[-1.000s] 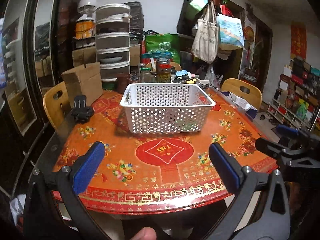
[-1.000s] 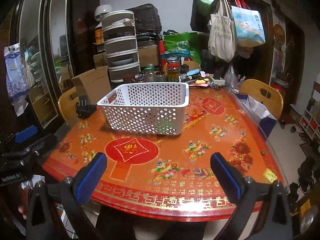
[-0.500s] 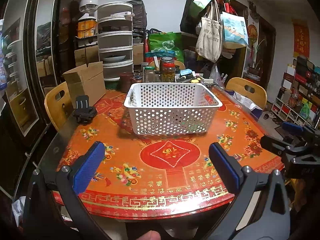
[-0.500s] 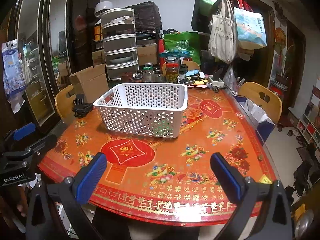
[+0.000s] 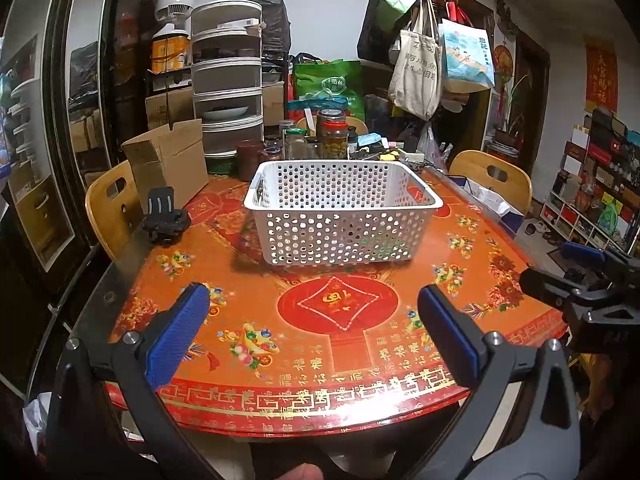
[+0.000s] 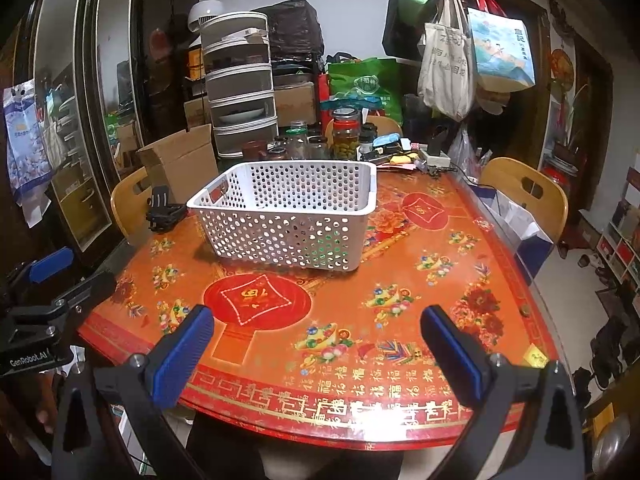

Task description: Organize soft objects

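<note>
A white perforated plastic basket (image 5: 344,210) stands on the red patterned table (image 5: 332,308); it also shows in the right wrist view (image 6: 286,220). Dark and green shapes show through the holes of its near wall, but I cannot tell what they are. My left gripper (image 5: 314,332) is open and empty, held at the table's near edge, well short of the basket. My right gripper (image 6: 316,350) is open and empty at the near edge too. Each gripper shows at the side of the other's view: the right one (image 5: 580,280), the left one (image 6: 48,300).
A black strap mount (image 5: 166,222) lies left of the basket. A cardboard box (image 5: 168,160), jars (image 5: 332,136) and clutter line the table's far side. Wooden chairs stand at the left (image 5: 110,204) and the right (image 5: 494,178). Bags hang on a coat rack (image 5: 432,60).
Both grippers have pulled back and risen a little; the basket and table now sit lower and further off in both views. Nothing on the table has moved.
</note>
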The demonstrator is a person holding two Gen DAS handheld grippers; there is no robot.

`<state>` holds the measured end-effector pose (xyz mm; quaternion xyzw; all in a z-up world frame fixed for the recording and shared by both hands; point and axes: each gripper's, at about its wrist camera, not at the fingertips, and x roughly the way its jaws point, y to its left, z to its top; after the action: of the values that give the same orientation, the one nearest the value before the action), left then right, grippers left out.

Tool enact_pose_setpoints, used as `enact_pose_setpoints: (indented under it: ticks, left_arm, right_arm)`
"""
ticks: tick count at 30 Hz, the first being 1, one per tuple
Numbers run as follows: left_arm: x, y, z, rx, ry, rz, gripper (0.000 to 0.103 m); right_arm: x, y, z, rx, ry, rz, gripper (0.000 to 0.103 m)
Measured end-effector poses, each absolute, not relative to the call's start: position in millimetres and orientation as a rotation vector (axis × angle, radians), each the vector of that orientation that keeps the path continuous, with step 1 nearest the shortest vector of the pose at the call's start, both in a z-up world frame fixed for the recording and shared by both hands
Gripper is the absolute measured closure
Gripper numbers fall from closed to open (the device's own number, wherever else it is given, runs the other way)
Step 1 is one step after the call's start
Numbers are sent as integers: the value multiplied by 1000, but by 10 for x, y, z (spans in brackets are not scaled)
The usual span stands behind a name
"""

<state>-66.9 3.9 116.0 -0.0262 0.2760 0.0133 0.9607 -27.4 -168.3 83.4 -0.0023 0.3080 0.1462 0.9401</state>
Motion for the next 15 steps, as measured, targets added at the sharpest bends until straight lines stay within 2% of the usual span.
enact_pose_setpoints:
  ticks: [15]
  left_arm:
    - [-652,52,1116,-55,565,25,0]
  right_arm:
    - [-298,-1686,822,-4,629,308,0]
